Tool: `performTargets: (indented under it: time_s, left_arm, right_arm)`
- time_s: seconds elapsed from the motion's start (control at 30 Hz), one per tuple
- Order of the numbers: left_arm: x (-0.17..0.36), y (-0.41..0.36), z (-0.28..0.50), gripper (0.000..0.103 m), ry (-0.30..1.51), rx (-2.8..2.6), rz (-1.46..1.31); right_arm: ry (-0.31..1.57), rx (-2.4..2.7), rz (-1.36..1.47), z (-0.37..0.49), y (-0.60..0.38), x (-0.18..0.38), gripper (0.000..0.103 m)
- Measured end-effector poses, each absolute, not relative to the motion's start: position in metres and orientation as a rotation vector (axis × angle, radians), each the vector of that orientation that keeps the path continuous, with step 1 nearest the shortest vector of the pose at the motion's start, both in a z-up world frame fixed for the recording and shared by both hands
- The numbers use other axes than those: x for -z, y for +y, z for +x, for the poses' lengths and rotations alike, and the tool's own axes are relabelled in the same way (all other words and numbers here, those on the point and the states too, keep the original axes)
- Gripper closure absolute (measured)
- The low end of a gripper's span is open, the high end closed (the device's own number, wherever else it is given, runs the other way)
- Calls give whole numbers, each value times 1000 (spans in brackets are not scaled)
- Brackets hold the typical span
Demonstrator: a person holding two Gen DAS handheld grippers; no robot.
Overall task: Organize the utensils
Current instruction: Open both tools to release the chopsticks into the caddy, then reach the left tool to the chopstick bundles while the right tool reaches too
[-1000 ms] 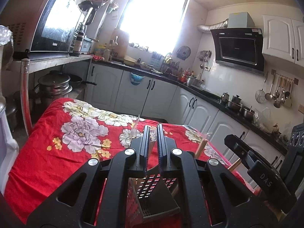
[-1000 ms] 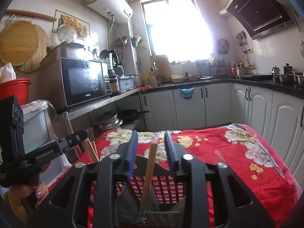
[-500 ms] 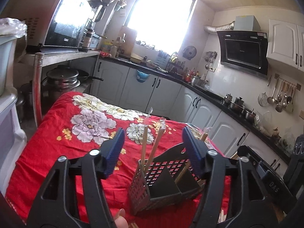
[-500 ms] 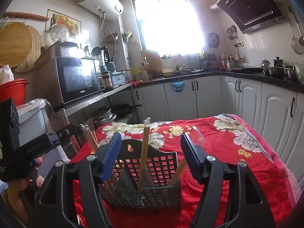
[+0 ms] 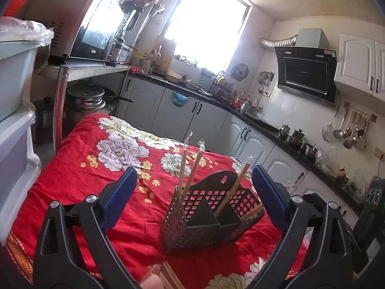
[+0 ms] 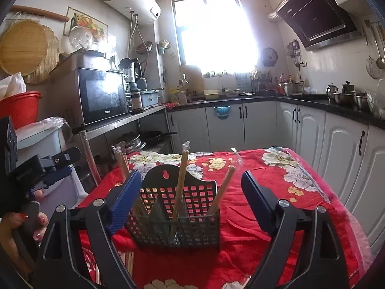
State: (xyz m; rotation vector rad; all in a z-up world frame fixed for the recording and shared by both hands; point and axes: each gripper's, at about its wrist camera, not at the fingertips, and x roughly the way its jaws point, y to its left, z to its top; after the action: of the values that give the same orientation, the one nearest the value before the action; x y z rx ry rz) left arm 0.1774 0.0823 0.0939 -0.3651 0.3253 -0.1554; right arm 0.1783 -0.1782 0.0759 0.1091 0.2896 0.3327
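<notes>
Home kitchen, white cabinets, bright window, table point(image 5: 72, 180) covered in a red floral cloth. Black perforated caddy point(image 5: 211, 214) stands upright on the cloth near the middle, divided into compartments. Wrapped chopstick pairs point(image 6: 180, 180) stand tilted inside it: two in the left-hand compartment as seen by the left wrist view, one or more toward the right. More loose chopsticks point(image 5: 168, 274) lie on the cloth at the near edge, just in front of the caddy.

Left hand-held gripper point(image 5: 195, 197): fingers wide apart, holding nothing, caddy framed between them but not touched. Right hand-held gripper point(image 6: 190, 197): also spread wide, empty, caddy between its fingers, no contact visible.

Judgement: remaining work is likely the loose chopsticks on the cloth.

Risks:
- Caddy looks light and unanchored on soft cloth; a finger bumping its wall could tip or slide it.
- Standing chopsticks lean outward; an approach from above could knock them out.
- Thin sticks flat on wrinkled fabric are hard to pinch; cloth may get grabbed with them.
- Both grippers crowd one spot; collision possible.
</notes>
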Motion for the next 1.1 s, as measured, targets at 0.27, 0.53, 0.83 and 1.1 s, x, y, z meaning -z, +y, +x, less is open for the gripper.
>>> performTargets:
  time_s: [0.27, 0.53, 0.83, 1.1]
  left_arm:
    - [-88, 79, 160, 11, 337, 166, -374]
    - [-80, 78, 145, 11, 361, 168, -376]
    - [-66, 78, 131, 11, 399, 165, -381]
    - [-48, 77, 123, 11, 455, 168, -387]
  right_arm:
    - [310, -335, 101, 162, -183, -71, 19]
    - [334, -342, 94, 146, -186, -65, 19]
    - [349, -354, 88, 131, -190, -62, 19]
    - [399, -361, 79, 121, -193, -50, 19]
